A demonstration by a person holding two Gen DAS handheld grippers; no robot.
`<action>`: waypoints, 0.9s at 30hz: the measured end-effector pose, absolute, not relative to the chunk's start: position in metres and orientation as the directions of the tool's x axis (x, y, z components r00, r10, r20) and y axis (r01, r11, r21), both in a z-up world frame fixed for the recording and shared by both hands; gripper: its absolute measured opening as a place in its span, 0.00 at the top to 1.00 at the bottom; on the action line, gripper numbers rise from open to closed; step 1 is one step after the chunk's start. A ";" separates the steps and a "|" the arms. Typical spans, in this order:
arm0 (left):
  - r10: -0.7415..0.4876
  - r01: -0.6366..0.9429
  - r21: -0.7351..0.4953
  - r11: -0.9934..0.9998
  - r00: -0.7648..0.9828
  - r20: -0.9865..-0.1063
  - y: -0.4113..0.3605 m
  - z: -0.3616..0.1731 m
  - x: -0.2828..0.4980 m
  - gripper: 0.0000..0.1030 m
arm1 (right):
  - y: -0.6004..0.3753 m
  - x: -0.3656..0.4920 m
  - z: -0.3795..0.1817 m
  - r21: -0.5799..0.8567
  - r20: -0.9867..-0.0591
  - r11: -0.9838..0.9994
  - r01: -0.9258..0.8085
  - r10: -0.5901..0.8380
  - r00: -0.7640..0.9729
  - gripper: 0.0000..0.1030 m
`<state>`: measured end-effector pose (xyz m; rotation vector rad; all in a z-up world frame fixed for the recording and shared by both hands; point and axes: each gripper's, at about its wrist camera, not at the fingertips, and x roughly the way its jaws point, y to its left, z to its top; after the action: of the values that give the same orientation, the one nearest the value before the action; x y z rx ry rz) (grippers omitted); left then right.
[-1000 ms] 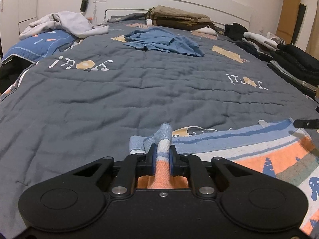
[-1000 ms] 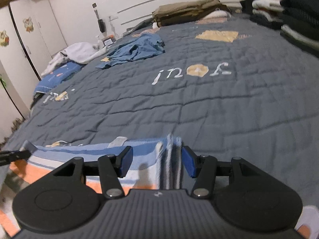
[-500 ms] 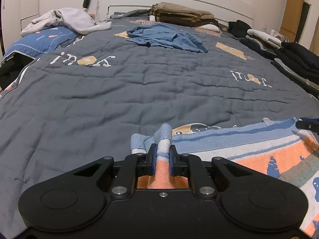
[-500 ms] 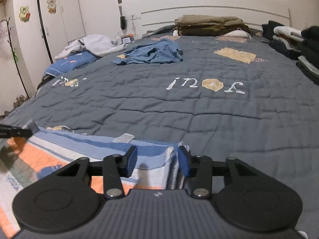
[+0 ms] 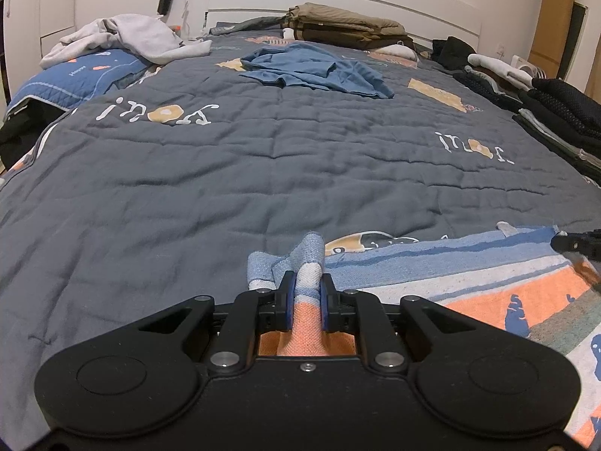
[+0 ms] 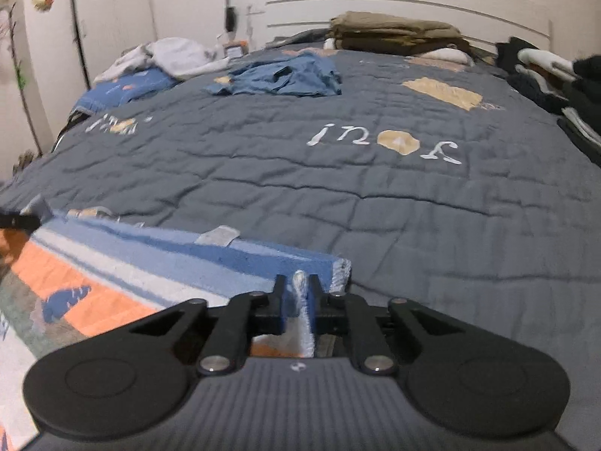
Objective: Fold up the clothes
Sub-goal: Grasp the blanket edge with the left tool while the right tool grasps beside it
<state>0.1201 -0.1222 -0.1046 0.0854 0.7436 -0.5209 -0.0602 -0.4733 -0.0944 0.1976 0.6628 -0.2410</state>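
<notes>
Striped terry cloth, the towel [image 5: 469, 274] lies flat on the near end of the grey quilt [image 5: 263, 173], its long axis running side to side between our two grippers and its far edge facing the headboard [image 5: 338, 3]. We see a blue band along that far edge, then pale blue and white stripes, then a broad orange band with dark blue shapes; a small pale tag [image 6: 218, 235] sticks out from the blue edge.

Our left gripper [image 5: 304, 293] is clamped on the towel's left corner, a fold of blue, white and orange cloth bunched up between its blue pads. Our right gripper [image 6: 296, 297] is pinched onto the right corner, a thin ridge of pale cloth standing between its closed fingers, with the fringed end just beside it. Each gripper's tip shows at the edge of the other's view.

Beyond the towel the quilt stretches bare for a long way, printed with white lettering and tan patches. Farther up lies a crumpled blue garment [image 5: 315, 71], well apart from the towel. A folded khaki and brown stack [image 5: 345, 26] rests by the headboard, a pale grey garment [image 5: 127, 37] is heaped at the far left over a blue pillow [image 5: 75, 79], and dark folded clothes [image 5: 556, 109] line the right edge.
</notes>
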 end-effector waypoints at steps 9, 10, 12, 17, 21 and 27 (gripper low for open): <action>-0.458 0.488 -0.137 0.862 0.635 -0.621 -0.119 -0.097 0.119 0.88 | -0.478 -0.062 -0.073 0.117 -0.503 0.949 0.294 -0.199 0.841 0.96; -0.459 0.486 -0.138 0.863 0.641 -0.615 -0.119 -0.096 0.119 0.89 | -0.478 -0.062 -0.072 0.111 -0.494 0.950 0.293 -0.203 0.846 0.96; -0.460 0.483 -0.139 0.865 0.648 -0.607 -0.119 -0.094 0.120 0.89 | -0.480 -0.058 -0.075 0.102 -0.501 0.951 0.291 -0.203 0.841 0.96; -0.437 0.486 -0.112 0.867 0.633 -0.640 -0.128 -0.103 0.124 0.89 | -0.491 -0.043 -0.110 0.090 -0.602 0.955 0.283 -0.174 0.779 0.96; -0.426 0.480 -0.107 0.871 0.628 -0.651 -0.129 -0.104 0.125 0.89 | -0.487 -0.044 -0.109 0.072 -0.602 0.958 0.278 -0.181 0.777 0.96; -0.429 0.472 -0.122 0.873 0.625 -0.653 -0.125 -0.104 0.125 0.88 | -0.492 -0.056 -0.085 0.117 -0.603 0.953 0.280 -0.156 0.783 0.91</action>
<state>0.1251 -0.1252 -0.1042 0.0635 0.7321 -0.5171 -0.0556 -0.4922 -0.0851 0.2050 0.6299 -0.2375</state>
